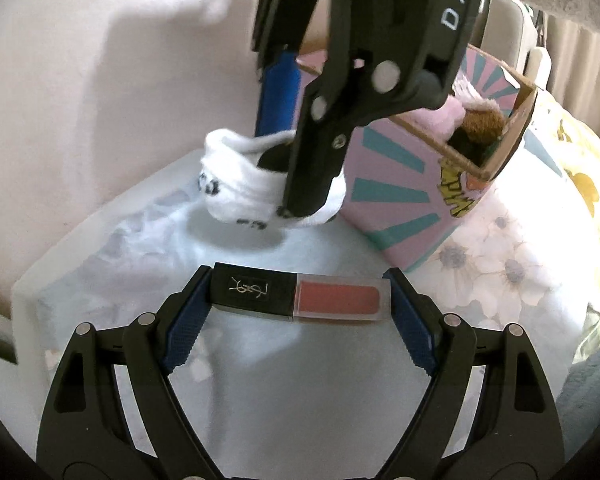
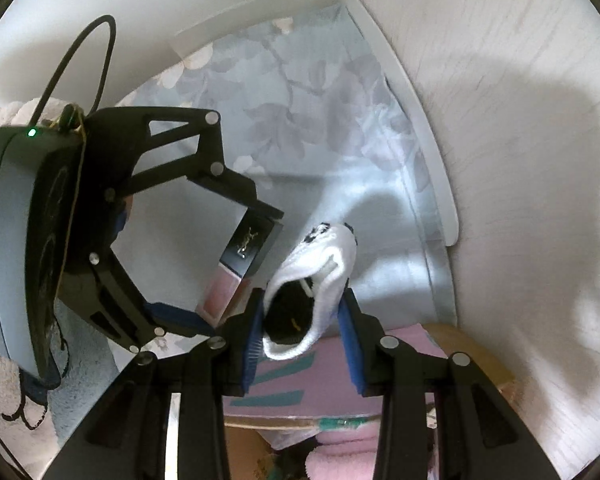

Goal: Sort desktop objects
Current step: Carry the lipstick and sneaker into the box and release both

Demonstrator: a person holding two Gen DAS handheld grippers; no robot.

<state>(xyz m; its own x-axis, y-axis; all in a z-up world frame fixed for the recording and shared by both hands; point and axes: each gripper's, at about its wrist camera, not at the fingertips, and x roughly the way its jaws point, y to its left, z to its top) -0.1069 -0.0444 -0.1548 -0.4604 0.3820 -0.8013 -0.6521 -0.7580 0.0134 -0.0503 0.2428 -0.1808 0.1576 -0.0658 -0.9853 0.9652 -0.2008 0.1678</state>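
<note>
My left gripper (image 1: 300, 300) is shut on a lip gloss tube (image 1: 300, 298) with a black cap and a pink-red body, held crosswise above a white tray (image 1: 28, 292) lined with floral paper. It also shows in the right wrist view (image 2: 236, 268). My right gripper (image 2: 304, 320) is shut on a rolled white sock (image 2: 320, 280) with black markings, held just above the tray beside a pink and teal cardboard box (image 1: 392, 204). In the left wrist view the right gripper (image 1: 296, 184) hangs down from above with the sock (image 1: 240, 188).
The open box (image 2: 284, 384) holds pink fluffy fabric (image 1: 444, 116) and a brown item (image 1: 484, 120). A floral cloth (image 1: 500, 264) lies under and right of it. A pale wall (image 2: 520, 160) borders the tray. A white fleece with black dots (image 2: 0, 392) lies at left.
</note>
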